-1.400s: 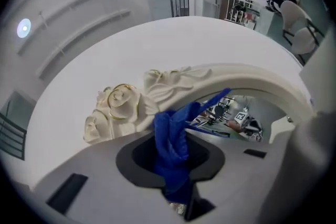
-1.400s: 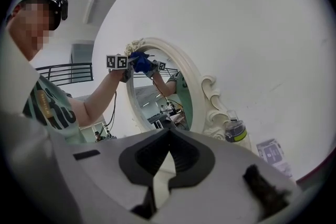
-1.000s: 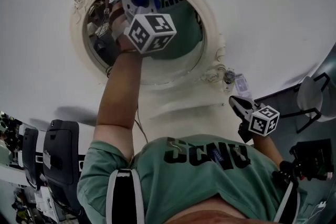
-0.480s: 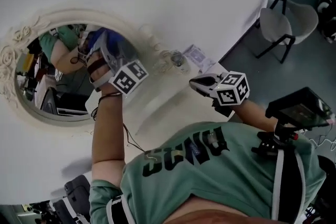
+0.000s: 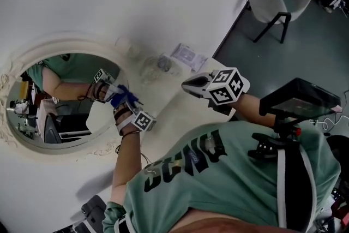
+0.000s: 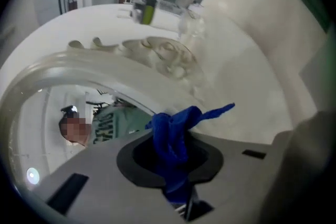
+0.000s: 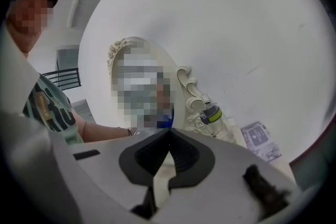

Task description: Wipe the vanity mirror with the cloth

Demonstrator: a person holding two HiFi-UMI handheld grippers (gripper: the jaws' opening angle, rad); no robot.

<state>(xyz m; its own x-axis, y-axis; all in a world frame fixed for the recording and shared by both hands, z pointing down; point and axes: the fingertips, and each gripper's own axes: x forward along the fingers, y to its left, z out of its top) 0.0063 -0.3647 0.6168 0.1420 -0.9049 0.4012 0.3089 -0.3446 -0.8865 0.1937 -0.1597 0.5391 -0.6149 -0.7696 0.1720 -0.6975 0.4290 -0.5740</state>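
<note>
Left jaws: clamped on the blue cloth (image 6: 174,131), a bunched end poking out past the tips of the left gripper (image 6: 178,165).
Right jaws: the right gripper (image 7: 168,136) has its pads meeting at the tips, with nothing between them.
Cloth position: up at the right edge of the vanity mirror (image 5: 65,103), close to the scrolled cream frame (image 6: 157,55); from where I stand I can't tell whether it presses the glass.
Right gripper position: held off to the right, well apart from the mirror.
Nearby: a small clear bottle (image 7: 211,115) stands just beside the frame's base, with a printed leaflet (image 7: 260,139) near it.
</note>
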